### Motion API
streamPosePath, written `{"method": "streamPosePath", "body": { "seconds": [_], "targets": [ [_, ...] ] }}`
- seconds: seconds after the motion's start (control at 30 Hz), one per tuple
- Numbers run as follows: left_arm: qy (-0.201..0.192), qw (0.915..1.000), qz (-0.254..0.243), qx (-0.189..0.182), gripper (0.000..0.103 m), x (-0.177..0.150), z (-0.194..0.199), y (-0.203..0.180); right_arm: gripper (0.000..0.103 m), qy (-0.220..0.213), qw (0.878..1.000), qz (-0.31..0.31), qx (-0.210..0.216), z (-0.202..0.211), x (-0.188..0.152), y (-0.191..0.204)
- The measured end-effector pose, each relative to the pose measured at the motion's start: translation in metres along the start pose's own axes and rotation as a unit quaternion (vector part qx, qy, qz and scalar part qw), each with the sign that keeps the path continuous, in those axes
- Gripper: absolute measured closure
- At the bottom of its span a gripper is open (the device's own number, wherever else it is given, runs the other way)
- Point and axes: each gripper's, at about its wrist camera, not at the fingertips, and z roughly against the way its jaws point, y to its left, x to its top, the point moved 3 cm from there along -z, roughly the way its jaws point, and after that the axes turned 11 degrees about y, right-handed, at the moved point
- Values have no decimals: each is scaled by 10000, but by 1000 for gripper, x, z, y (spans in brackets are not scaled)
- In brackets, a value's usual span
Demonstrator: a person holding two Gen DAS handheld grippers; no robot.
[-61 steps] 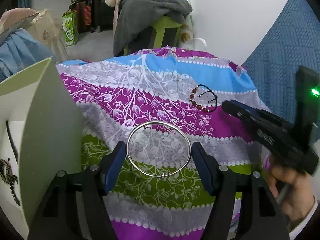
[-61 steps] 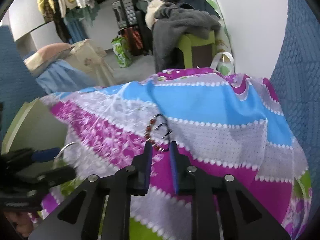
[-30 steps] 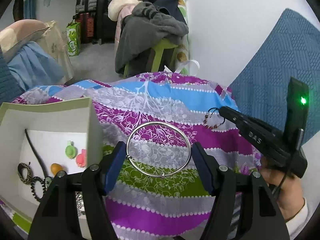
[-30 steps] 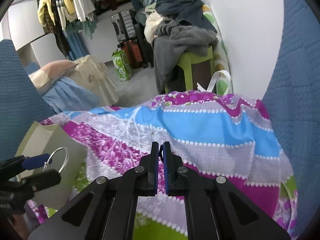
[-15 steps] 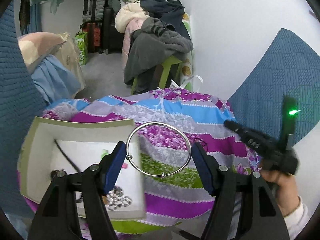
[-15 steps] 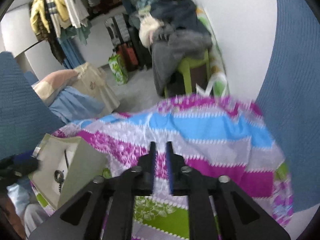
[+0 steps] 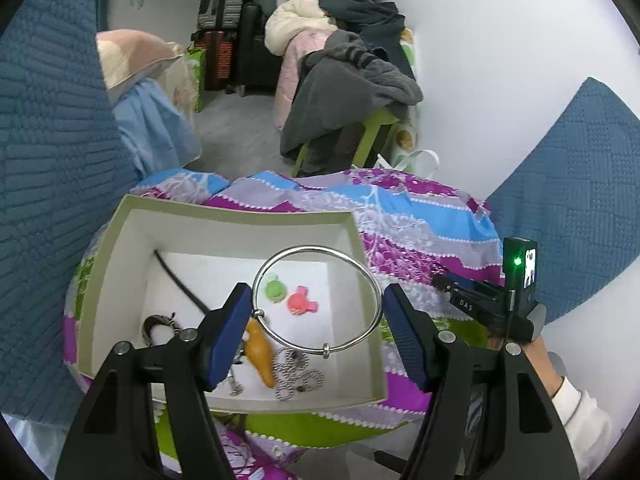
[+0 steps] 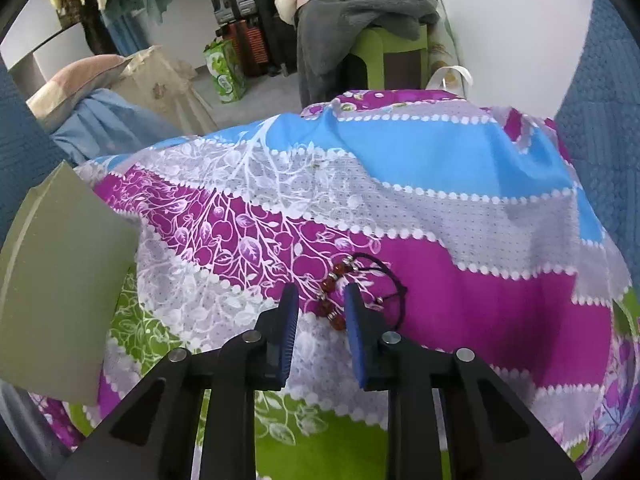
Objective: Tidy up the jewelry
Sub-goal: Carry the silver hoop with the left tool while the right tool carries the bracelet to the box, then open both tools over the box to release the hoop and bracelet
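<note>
My left gripper (image 7: 317,297) is shut on a thin silver bangle (image 7: 316,249), gripped across its width by the blue pads. It hangs above an open white box (image 7: 240,216) with olive outer walls. The red-bead bracelet (image 8: 329,284) on a black cord lies on the patterned cloth (image 8: 440,152). My right gripper (image 8: 321,294) is low over it. Its jaws are closing with the beads between them, a gap still showing on the left side. In the left wrist view the right gripper (image 7: 439,280) points at the cloth to the right of the box.
The box holds a green charm (image 7: 276,290), a pink charm (image 7: 301,304), an orange piece (image 7: 260,348), a bead chain (image 7: 296,372) and a black cord (image 7: 180,280). Blue quilted cushions (image 7: 48,160) flank the cloth. A chair piled with clothes (image 7: 344,92) stands behind.
The left gripper carried the bangle left until it hung over the open box. The right gripper, shut a second ago, parted its jaws and dropped down around the bead bracelet on the cloth.
</note>
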Motion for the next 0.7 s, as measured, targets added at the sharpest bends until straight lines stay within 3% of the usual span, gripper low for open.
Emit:
{"method": "streamPosePath", "body": {
  "seconds": [0.13,0.2,0.27,0.5,0.7],
  "targets": [
    [17,10000,76,0,35,-1,0,11,97,143,9990,255,-329,-12,-2,5],
    [6,10000,81,18,35,-1,1,12,97,237,9974,380,-570,-13,0,12],
    [7,9999,110,10,35,0,2,14,98,346,9976,303,-514,-12,2,12],
    [-65,9999,105,-79,35,8,14,17,98,-253,9992,291,-117,57,19,34],
    [-90,9998,-68,-135,35,22,27,20,97,-894,9945,491,255,133,43,88]
  ]
}}
